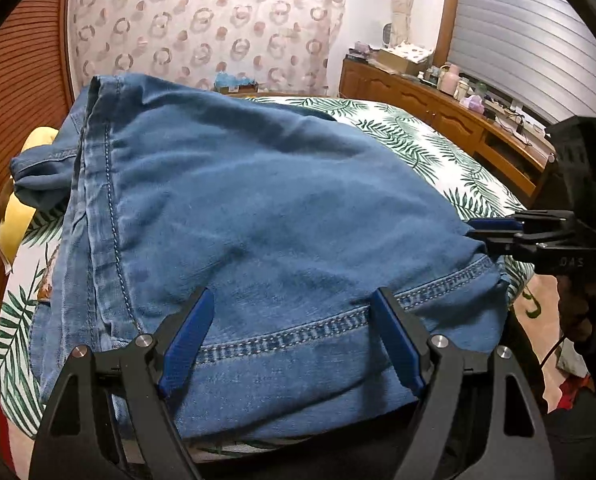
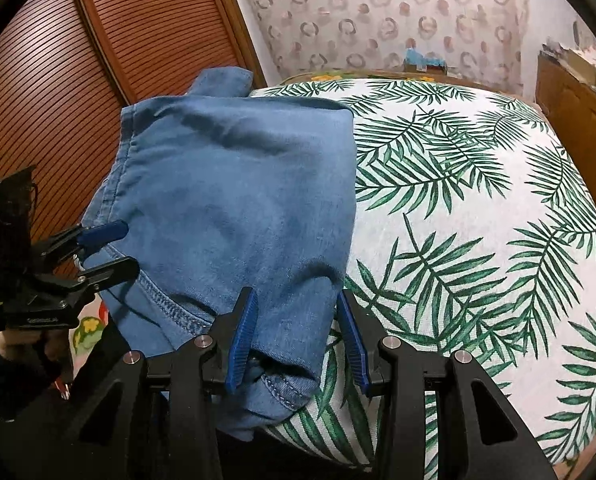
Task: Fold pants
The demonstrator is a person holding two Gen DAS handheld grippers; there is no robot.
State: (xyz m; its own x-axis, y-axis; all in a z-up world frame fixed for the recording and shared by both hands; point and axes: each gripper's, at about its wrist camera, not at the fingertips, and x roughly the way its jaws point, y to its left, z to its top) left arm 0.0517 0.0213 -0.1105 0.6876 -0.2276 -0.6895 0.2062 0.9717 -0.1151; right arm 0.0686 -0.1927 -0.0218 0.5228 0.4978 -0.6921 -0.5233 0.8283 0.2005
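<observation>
1. The pants (image 1: 257, 208), of blue denim, are shown folded into a thick stack on the bed (image 2: 478, 208), at the bed's near edge and toward its side next to the slatted wooden door (image 2: 57, 100).
2. The left claw (image 1: 293, 320) is seen with its blue-padded fingers spread apart over the stitched hem of the pants; nothing is pinched between them.
3. The right claw (image 2: 295, 320) is likewise spread wide, straddling the near corner of the pants closest to the bare bedsheet; no fabric is gripped.
4. In the left wrist view, the right claw is visible at the far-right corner of the pants, just beside the fabric.
5. A wooden sideboard (image 1: 438, 104) carrying small items is seen beyond the bed, under the shuttered window (image 1: 526, 40).
6. A yellow object (image 1: 17, 216) is partly hidden behind the pants.
</observation>
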